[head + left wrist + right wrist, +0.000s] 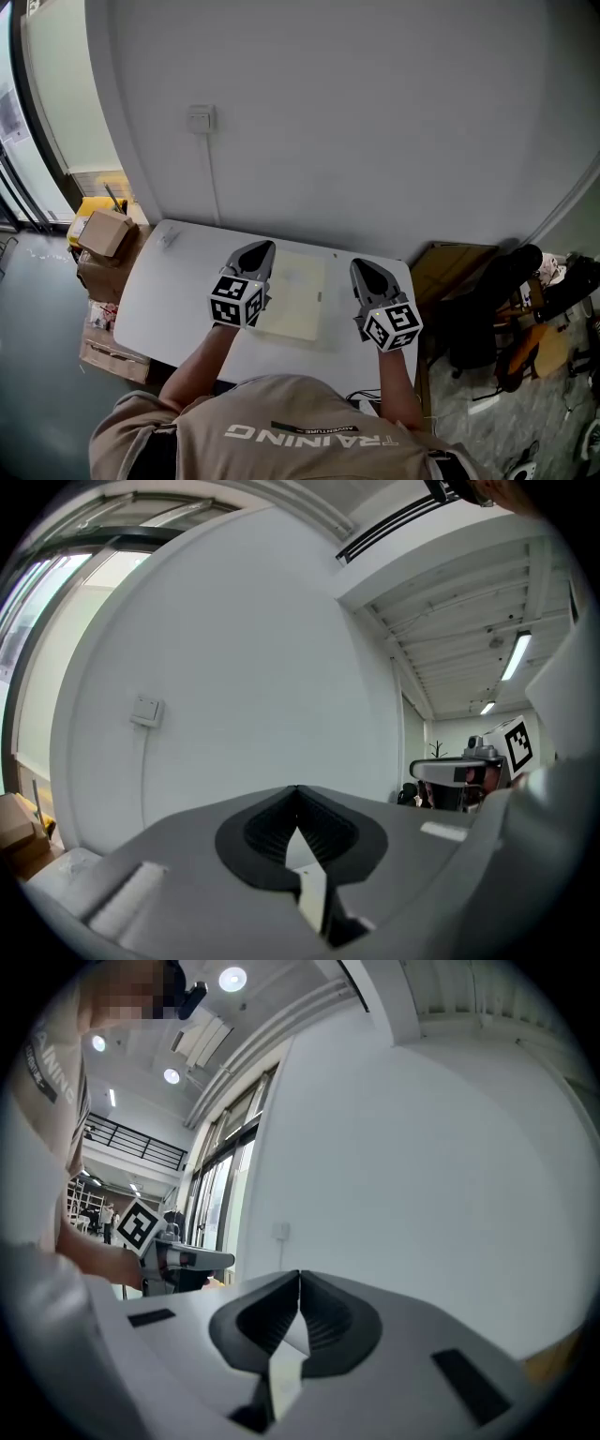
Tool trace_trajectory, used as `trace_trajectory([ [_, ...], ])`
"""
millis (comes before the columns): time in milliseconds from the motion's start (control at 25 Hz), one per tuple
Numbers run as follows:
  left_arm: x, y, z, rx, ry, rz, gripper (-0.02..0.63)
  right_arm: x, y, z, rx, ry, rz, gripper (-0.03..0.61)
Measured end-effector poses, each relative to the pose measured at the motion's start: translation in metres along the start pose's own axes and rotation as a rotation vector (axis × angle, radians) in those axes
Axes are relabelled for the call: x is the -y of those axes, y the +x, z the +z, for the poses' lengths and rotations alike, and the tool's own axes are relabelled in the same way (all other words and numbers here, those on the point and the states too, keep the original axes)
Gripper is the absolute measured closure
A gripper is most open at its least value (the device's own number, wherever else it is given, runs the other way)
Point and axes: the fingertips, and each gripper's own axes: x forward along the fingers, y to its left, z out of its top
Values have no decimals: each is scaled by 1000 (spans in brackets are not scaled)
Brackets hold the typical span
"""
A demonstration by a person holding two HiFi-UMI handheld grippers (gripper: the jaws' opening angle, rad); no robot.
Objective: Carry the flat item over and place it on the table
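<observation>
Person's shirt [281, 427] fills the near edge; two hand-held grippers hover above a flat item [298, 300] lying on a white table [169, 281].
The flat item is pale and thin. It looks light and fairly stiff and lies flush, so its two side edges seem the best holds. The left gripper [263, 247] and right gripper [360, 266] have their jaws closed together, holding nothing. Bare tabletop lies to its left, a wall [375, 112] stands close behind, cardboard boxes [101, 232] sit beyond the left end, and a dark chair [487, 300] is on the right.

I face a plain white wall [375, 112] with a switch [200, 118]; a white table [159, 291] stands before it, cardboard boxes [103, 234] and tall windows [9, 131] to my left.
</observation>
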Motion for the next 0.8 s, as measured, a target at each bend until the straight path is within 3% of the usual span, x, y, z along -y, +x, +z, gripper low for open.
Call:
trace_trajectory([
  [200, 0, -4, 0, -5, 6, 11, 606, 1, -2, 0, -22, -29, -14, 571],
  [800, -15, -19, -25, -42, 28, 66, 607, -5, 3, -9, -19, 19, -14, 571],
])
